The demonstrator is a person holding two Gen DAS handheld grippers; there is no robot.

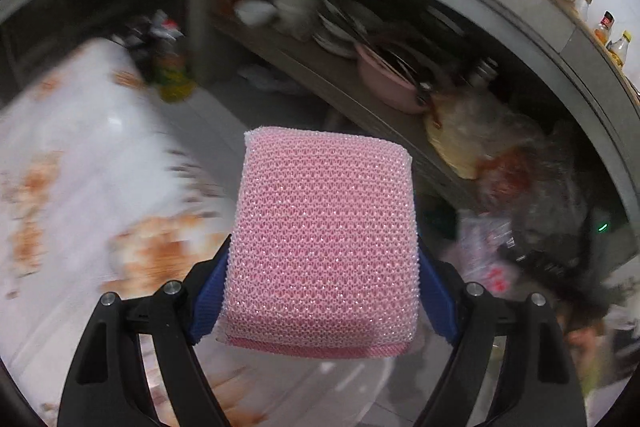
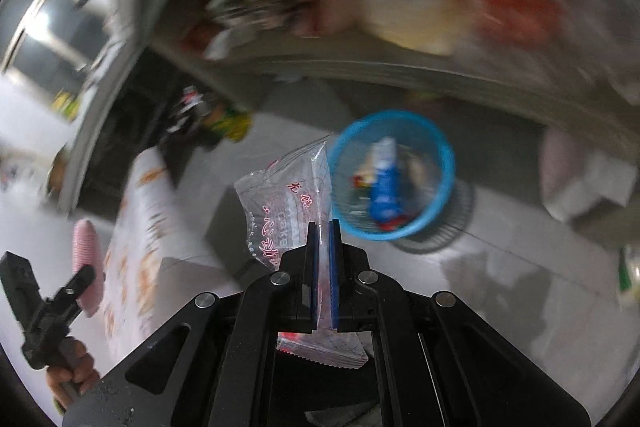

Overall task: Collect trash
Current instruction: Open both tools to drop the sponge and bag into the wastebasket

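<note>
Now a wrapper point(image 2: 288, 211) is pinched in the right gripper point(image 2: 323, 227), and the blue bin point(image 2: 440, 151) lies just ahead, slightly right. A sponge point(image 1: 324, 247) is clamped in the left gripper point(image 1: 324, 291), farther from it.

Floral-clothed table point(image 1: 80, 155), shelf point(image 1: 304, 67) stacked with plates point(image 1: 340, 27), pink bowl point(image 1: 388, 83), counter bottles point(image 1: 608, 31)

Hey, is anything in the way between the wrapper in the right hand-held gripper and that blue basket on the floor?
Nothing visible. The right hand-held gripper grips the clear wrapper, and only bare floor shows between it and the blue basket beyond, which already holds some trash.
</note>
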